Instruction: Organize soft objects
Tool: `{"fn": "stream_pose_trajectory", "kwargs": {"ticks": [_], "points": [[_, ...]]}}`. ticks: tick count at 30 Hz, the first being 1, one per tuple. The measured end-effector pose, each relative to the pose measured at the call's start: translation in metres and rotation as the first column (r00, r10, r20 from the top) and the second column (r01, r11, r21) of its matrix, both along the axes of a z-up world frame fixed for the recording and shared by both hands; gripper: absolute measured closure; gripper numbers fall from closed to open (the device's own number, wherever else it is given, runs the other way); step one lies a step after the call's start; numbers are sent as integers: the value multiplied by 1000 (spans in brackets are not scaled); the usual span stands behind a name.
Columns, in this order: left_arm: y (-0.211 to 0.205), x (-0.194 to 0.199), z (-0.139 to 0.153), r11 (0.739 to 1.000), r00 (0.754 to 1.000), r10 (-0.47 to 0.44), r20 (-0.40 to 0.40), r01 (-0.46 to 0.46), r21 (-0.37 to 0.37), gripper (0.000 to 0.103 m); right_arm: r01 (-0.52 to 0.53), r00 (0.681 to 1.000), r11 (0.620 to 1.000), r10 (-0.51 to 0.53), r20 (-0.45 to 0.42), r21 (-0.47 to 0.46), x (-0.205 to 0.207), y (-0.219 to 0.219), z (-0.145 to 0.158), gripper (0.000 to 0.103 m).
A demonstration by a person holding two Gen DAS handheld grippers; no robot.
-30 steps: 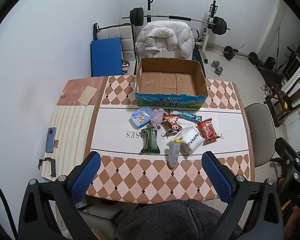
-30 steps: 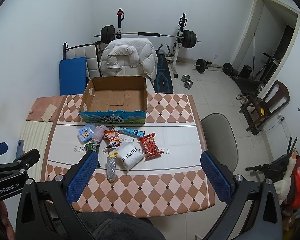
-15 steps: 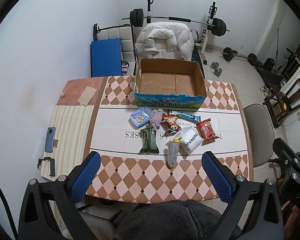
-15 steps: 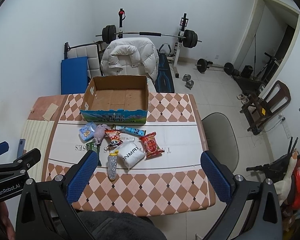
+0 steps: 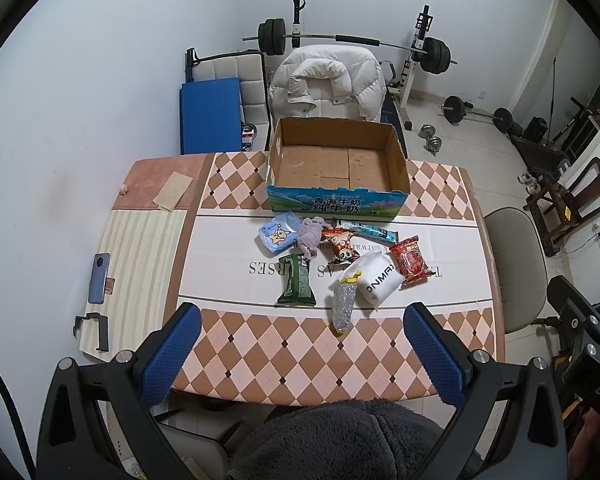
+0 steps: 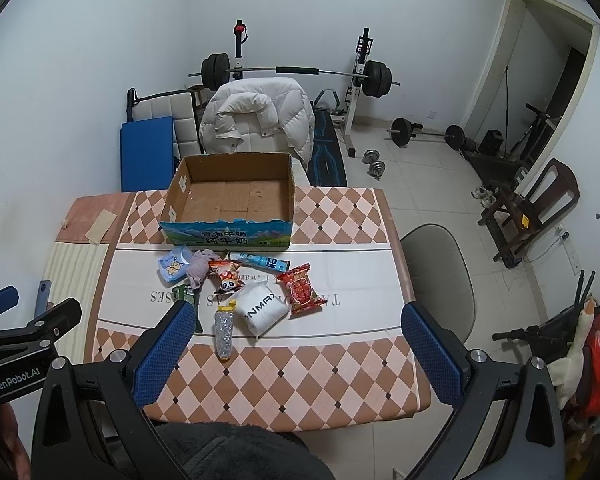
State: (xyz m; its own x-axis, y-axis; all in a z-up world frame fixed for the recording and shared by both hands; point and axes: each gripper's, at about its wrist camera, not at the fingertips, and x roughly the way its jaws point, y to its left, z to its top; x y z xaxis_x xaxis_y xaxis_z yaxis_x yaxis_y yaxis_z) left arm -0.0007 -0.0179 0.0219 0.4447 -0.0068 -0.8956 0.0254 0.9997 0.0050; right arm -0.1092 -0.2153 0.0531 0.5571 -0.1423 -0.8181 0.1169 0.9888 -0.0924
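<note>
soft packets [image 5: 342,256] lie clustered mid-counter [image 5: 300,352], just before the empty cardboard box [image 5: 336,160]. left tongs [image 5: 300,344] and right tongs [image 6: 296,344] hover high, both spread wide, holding nothing. step: pre-grasp. next: descend on the nearest, the glitter tube [image 5: 343,304].

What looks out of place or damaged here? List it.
The cardboard box has a ragged, torn front edge. The snack packets and the white pouch lie jumbled in front of it, none inside. Nothing is spilled.
</note>
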Motion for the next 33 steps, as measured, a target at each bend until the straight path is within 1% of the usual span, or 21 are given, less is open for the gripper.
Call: {"fn": "stream_pose_trajectory", "kwargs": {"ticks": [23, 27, 30, 31, 33], "points": [[3, -2, -2, 1000, 1000, -1, 2, 1, -3, 0, 0, 1000, 1000, 0, 2, 9, -1, -1, 1, 0], [1, 0, -7, 1000, 1000, -3, -14, 3, -7, 0, 3, 1000, 1000, -3, -4, 15, -2, -1, -1, 0], [1, 13, -22, 1000, 1000, 10, -22, -10, 18, 0, 19, 999, 998, -17, -36, 52, 5, -4, -14, 0], [0, 15, -32, 1000, 1000, 16, -27, -16, 25, 0, 26, 998, 997, -23, -53, 66, 9, -6, -22, 0], [5, 32, -53, 998, 998, 43, -52, -40, 48, 0, 46, 994, 993, -35, -104, 108, 26, -14, -49, 0]]}}
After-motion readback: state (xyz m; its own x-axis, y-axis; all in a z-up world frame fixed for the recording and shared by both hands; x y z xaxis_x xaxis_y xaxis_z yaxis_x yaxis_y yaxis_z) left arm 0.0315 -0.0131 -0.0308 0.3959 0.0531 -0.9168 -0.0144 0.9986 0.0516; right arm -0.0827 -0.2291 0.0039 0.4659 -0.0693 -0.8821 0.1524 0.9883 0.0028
